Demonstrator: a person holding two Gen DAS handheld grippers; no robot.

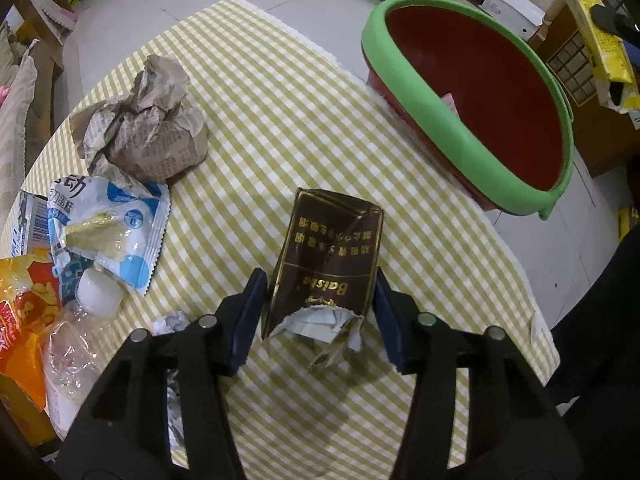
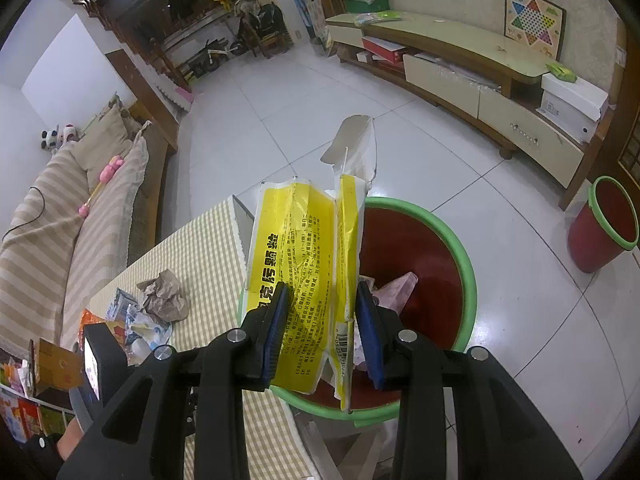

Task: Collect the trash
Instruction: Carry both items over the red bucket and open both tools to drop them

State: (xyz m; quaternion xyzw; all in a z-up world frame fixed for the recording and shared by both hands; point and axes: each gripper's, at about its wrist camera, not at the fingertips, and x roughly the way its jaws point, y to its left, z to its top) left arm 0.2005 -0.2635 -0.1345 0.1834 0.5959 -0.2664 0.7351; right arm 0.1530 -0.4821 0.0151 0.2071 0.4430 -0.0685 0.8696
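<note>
My left gripper [image 1: 320, 300] is shut on a torn brown cigarette pack [image 1: 328, 260] and holds it above the checked tablecloth [image 1: 280, 120]. My right gripper [image 2: 324, 328] is shut on a flattened yellow carton [image 2: 304, 256] and holds it over the red bin with a green rim [image 2: 468, 264]; the carton also shows at the top right in the left wrist view [image 1: 588, 20]. The bin [image 1: 472, 128] stands beside the table's right edge and holds a pink wrapper [image 2: 396, 292].
Crumpled brown paper [image 1: 148, 128], a blue and white wrapper [image 1: 112, 224], an orange bag [image 1: 24, 304] and a clear plastic bottle [image 1: 76, 344] lie at the table's left. A second red bin [image 2: 604, 224] stands on the tiled floor. A sofa [image 2: 60, 216] is at left.
</note>
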